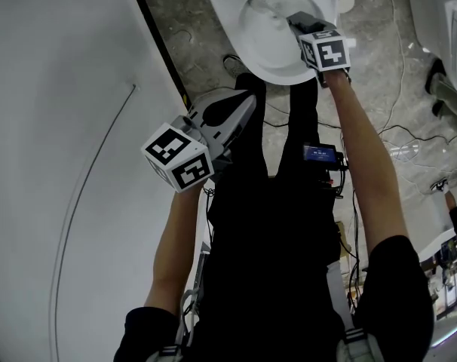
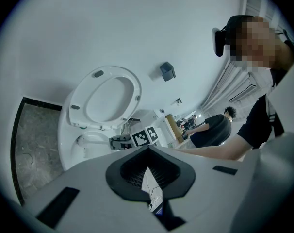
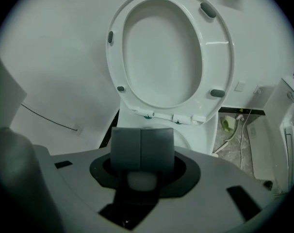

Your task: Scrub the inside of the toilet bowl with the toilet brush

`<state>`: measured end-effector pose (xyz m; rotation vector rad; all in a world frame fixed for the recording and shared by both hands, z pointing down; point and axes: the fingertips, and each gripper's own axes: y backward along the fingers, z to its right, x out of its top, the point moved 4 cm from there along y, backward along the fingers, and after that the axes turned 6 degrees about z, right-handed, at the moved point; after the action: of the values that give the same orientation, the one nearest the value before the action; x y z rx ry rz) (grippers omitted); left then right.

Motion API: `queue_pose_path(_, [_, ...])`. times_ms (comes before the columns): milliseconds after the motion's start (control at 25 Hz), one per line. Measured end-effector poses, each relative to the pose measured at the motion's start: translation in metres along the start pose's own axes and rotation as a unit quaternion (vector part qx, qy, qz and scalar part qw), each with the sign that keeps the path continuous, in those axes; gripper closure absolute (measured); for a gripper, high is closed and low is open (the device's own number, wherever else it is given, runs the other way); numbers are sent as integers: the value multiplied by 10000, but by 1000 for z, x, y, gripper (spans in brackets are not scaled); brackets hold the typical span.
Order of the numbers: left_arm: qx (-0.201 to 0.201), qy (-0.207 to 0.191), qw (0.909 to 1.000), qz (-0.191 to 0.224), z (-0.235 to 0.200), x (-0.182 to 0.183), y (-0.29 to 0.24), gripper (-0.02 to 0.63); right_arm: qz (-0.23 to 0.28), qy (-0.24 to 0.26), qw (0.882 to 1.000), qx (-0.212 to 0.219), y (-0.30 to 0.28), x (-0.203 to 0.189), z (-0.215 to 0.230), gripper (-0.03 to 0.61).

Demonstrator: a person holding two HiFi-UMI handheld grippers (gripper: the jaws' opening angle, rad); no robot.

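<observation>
Two grippers: the right gripper [image 1: 298, 25], clenched on the toilet brush [image 3: 142, 180], sits over the toilet bowl [image 1: 268, 68], handle apparently pointing downward inside; the left gripper [image 1: 243, 105], closed and empty, is well back

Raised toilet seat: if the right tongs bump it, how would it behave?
The toilet seat looks like rigid moulded plastic, so it probably won't flex. It stands raised on hinges at its lower edge, so a forward nudge may swing it down onto the bowl.
</observation>
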<state>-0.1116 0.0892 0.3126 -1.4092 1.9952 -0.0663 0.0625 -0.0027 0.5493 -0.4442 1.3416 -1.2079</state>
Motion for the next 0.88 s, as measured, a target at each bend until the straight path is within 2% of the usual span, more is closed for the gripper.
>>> queue_pose_path(560, [-30, -2, 10000, -90, -2, -7, -4, 603, -133, 248, 9988, 399, -12, -16, -21, 416])
queue_pose_path(880, [-37, 27, 9999, -136, -4, -11, -6, 603, -244, 432, 9977, 471, -14, -21, -27, 416])
